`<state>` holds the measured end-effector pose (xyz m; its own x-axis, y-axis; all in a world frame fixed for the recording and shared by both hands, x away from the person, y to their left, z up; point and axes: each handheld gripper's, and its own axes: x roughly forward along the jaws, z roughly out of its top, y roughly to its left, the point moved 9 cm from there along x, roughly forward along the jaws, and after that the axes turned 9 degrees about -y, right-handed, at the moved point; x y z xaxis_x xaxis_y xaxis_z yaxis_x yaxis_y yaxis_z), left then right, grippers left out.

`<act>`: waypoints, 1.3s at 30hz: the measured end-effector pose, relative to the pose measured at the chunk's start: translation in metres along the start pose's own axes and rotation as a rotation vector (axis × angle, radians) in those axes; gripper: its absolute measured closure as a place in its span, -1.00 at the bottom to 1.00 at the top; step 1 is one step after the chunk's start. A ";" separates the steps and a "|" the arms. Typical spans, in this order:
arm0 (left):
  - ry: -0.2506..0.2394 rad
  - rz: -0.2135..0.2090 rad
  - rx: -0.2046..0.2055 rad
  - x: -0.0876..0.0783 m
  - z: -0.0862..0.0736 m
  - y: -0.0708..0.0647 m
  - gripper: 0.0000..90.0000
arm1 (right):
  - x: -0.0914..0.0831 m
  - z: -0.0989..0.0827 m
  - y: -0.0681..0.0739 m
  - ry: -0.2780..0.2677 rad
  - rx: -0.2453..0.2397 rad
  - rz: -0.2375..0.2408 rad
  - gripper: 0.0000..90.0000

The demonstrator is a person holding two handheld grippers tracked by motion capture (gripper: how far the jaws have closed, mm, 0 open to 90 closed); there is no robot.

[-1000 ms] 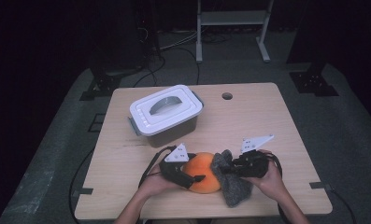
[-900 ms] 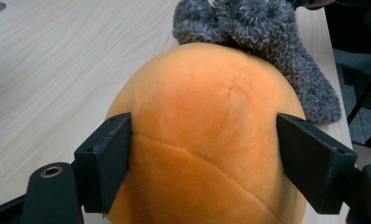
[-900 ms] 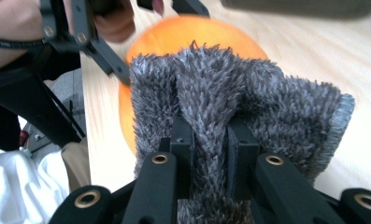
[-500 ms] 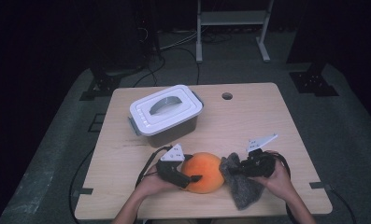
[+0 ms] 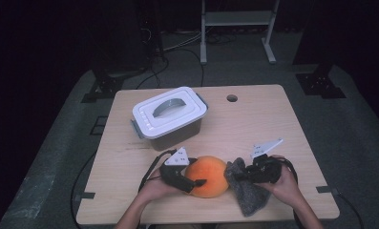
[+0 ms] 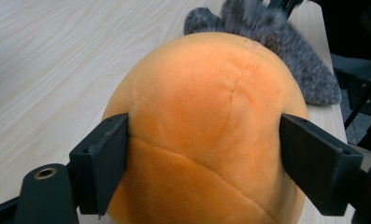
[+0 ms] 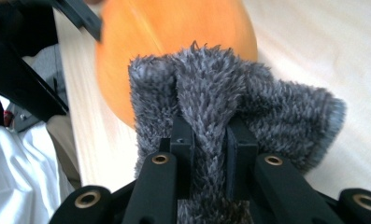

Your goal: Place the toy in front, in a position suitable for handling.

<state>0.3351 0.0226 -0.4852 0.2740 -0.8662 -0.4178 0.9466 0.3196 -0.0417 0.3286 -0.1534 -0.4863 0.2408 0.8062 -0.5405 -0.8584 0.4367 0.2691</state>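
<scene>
— Since the earlier frame the right gripper (image 5: pixel 238 175) has slid lower and to the right in the high view, dragging the grey cloth (image 5: pixel 247 192) off the top of the orange plush ball (image 5: pixel 206 176); the left gripper (image 5: pixel 195 183) has hardly shifted.

— And the fingers now?

— The right gripper's jaws are pressed nearly together, pinching a bunched fold of the cloth (image 7: pixel 230 112). The left gripper's jaws stand wide, one pad on each flank of the ball (image 6: pixel 206 126), clamping it.

— Where does the ball sit?

— Lower middle of the high view, resting on the wooden table (image 5: pixel 254 124) near its front edge, with the cloth touching its right side. The lidded white box (image 5: pixel 170 116) stands well apart, toward the upper left.

— So which step is this?

— It looks like wiping — one hand steadies the ball while the other rubs it. The next stroke likely calls for bringing the cloth back onto the ball's surface while the left grip stays firm, so the ball does not roll.
</scene>
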 end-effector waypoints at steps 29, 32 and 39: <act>0.007 0.015 0.107 0.011 0.022 -0.022 -0.71 | 0.004 0.036 0.038 -0.059 -0.145 0.012 0.68; -0.004 0.016 0.086 0.008 0.023 -0.018 -0.81 | 0.006 0.027 0.034 -0.044 -0.117 0.035 0.68; -0.012 -0.006 0.032 0.003 0.017 -0.009 -0.70 | -0.002 0.014 0.020 -0.011 -0.084 0.021 0.68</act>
<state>0.3302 0.0105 -0.4711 0.2702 -0.8728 -0.4064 0.9531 0.3022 -0.0154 0.3173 -0.1401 -0.4687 0.2271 0.8193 -0.5264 -0.8981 0.3853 0.2122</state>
